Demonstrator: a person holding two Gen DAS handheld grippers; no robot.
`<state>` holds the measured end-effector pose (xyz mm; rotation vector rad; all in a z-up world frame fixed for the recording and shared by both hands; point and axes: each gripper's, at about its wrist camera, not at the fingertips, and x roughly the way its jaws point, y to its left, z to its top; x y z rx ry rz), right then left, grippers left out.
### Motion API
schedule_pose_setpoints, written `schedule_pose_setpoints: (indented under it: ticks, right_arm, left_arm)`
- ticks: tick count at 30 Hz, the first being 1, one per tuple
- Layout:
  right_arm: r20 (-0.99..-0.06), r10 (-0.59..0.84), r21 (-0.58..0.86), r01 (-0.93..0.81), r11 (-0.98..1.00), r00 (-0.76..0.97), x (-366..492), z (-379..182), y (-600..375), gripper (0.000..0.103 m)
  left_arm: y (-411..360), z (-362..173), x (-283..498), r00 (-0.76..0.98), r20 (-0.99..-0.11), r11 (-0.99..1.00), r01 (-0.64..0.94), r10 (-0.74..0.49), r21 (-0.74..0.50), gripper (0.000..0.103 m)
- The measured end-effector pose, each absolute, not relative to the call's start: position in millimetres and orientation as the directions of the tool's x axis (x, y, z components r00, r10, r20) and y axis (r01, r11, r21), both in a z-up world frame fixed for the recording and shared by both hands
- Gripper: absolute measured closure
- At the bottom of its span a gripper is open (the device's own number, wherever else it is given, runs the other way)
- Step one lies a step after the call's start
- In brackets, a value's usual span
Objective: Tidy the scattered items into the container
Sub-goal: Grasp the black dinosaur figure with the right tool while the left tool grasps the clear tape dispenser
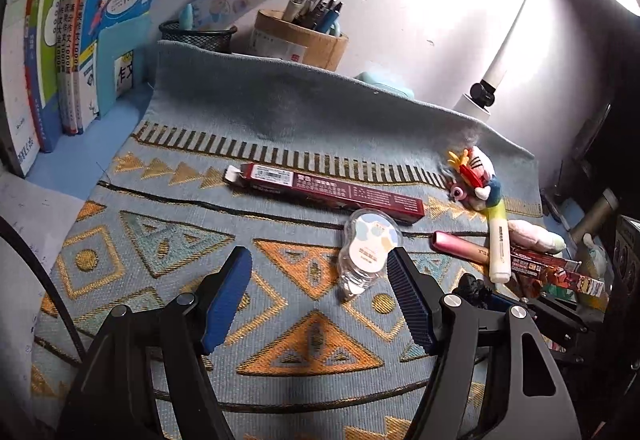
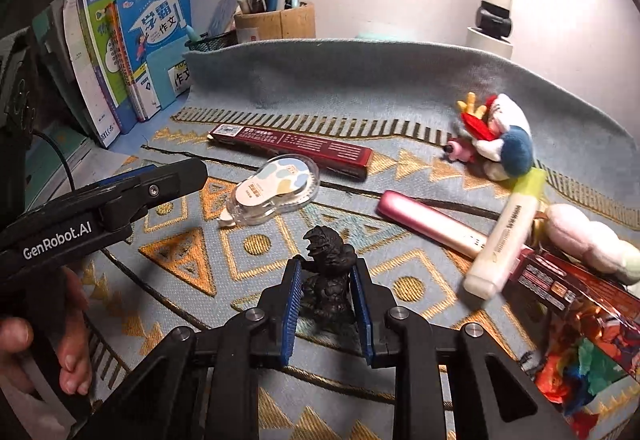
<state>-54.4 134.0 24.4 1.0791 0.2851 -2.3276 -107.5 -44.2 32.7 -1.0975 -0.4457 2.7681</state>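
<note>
My right gripper (image 2: 327,264) is shut on a small black monster figurine (image 2: 330,260) that stands on the patterned mat (image 2: 400,88); both blue pads press its sides. My left gripper (image 1: 316,256) hovers open over the mat with nothing gripped. A clear correction tape dispenser (image 1: 368,252) lies just inside its right fingertip. Scattered on the mat are a long dark red box (image 1: 332,192), a pink tube (image 1: 460,246), a yellow highlighter (image 1: 500,248) and a colourful plush toy (image 1: 476,180). A round brown pen holder (image 1: 304,40) stands behind the mat.
A black mesh cup (image 1: 196,34) and upright books (image 1: 100,20) line the back left. A white lamp (image 1: 492,72) rises at the back right. A white plush (image 2: 588,236) and a colourful red box (image 2: 580,304) lie at the right. A hand (image 2: 72,344) holds the left gripper.
</note>
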Motion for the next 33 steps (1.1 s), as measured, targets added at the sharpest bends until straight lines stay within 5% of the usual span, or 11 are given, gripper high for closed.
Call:
schedule_pose_setpoints:
  ticks: [5, 8, 15, 17, 19, 20, 33]
  right_arm:
    - [-0.736, -0.406, 0.13, 0.476, -0.87, -0.541, -57.7, 16.7, 181.9, 0.079]
    - [-0.73, -0.424, 0.181, 0.446, -0.876, -0.536, -65.8, 18.0, 187.6, 0.079]
    - [-0.755, -0.382, 0.125, 0.454, -0.882, -0.533, -62.4, 11.8, 173.4, 0.079]
    - [-0.755, -0.386, 0.133, 0.453, -0.881, -0.53, -64.2, 11.3, 173.3, 0.079]
    - [-0.754, -0.388, 0.135, 0.452, -0.882, -0.53, -64.4, 11.7, 174.4, 0.079]
    - [-0.753, -0.389, 0.138, 0.451, -0.882, -0.53, -64.5, 11.6, 174.5, 0.079]
    - [-0.72, -0.416, 0.167, 0.444, -0.88, -0.555, -46.5, 24.3, 191.0, 0.079]
  left_arm:
    - [-14.9, 51.1, -116.0, -0.728, -0.654, -0.972, -0.07, 0.204, -0.226, 0.034]
    - [1.0, 41.4, -140.8, -0.655, -0.73, -0.981, -0.13, 0.194, -0.143, 0.033]
    - [4.6, 18.3, -152.5, -0.612, -0.754, -0.971, -0.157, 0.237, -0.178, 0.034]
    - [6.0, 15.1, -153.0, -0.616, -0.759, -0.977, -0.146, 0.212, -0.154, 0.04]
    - [9.1, 16.5, -151.0, -0.622, -0.755, -0.977, -0.162, 0.208, -0.136, 0.064]
    - [10.9, 15.6, -151.6, -0.619, -0.757, -0.976, -0.17, 0.211, -0.133, 0.066]
    - [10.4, 46.4, -108.0, -0.692, -0.686, -0.974, -0.169, 0.224, -0.148, 0.07]
